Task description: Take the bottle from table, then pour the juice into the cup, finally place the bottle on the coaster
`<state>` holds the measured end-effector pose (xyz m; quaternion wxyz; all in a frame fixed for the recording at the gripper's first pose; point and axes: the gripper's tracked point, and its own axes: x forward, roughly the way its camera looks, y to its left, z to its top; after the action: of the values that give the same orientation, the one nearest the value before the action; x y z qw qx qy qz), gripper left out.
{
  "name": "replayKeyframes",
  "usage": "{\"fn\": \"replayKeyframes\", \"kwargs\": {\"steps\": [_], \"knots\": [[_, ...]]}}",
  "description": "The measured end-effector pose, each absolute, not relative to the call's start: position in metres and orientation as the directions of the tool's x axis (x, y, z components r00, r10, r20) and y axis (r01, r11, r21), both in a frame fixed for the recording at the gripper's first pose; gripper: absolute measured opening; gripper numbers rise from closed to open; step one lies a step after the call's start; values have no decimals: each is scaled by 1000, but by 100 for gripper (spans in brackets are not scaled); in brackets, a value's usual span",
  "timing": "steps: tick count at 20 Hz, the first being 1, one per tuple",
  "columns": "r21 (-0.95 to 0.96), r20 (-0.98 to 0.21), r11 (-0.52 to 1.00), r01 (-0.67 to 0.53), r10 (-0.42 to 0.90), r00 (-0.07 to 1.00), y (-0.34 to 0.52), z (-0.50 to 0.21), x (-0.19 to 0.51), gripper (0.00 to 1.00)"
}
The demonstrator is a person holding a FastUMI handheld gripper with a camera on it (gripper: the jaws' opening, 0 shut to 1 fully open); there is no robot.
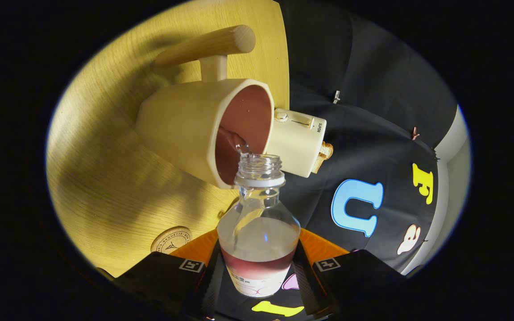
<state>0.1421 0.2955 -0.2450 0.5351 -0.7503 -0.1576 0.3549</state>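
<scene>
Gripper view: the tool [258,267] is clamped on the bottle [258,236], one finger pressing each side of its lower body near the label. The bottle is tipped over so that its open threaded neck reaches the rim of the cup [203,129], and a thin stream of juice runs into the cup's dark inside. Clear thin plastic like this will likely flex under a hard squeeze and feel slick, and it is getting lighter as it empties; the low, wide part of the body looks the firmest place to hold. The cup has a wooden bar handle [208,44] and stands on the pale wooden table [105,178]. Just beyond the cup sits a cream toaster [297,142], close to the table's far edge by the booth wall. A round coaster [171,240] lies on open table near the fingers, well apart from the cup, so there seems room to set the bottle down there
</scene>
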Motion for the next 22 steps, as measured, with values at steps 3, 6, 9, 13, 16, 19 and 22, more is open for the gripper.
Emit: {"fn": "replayKeyframes", "kwargs": {"steps": [3,6,9,13,16,19,22], "knots": [[-905,-371,-409,-118,620,691,295,-243,140,74],[-903,-370,-415,-109,623,689,298,-242,141,74],[-894,-375,-439,-87,629,681,301,-238,140,74],[-874,-381,-485,-36,638,669,308,-235,149,74],[-867,-382,-497,-21,638,669,308,-233,148,74],[-854,-391,-520,-6,635,667,311,-233,147,74],[-840,-397,-543,19,638,660,319,-234,146,74]]}}
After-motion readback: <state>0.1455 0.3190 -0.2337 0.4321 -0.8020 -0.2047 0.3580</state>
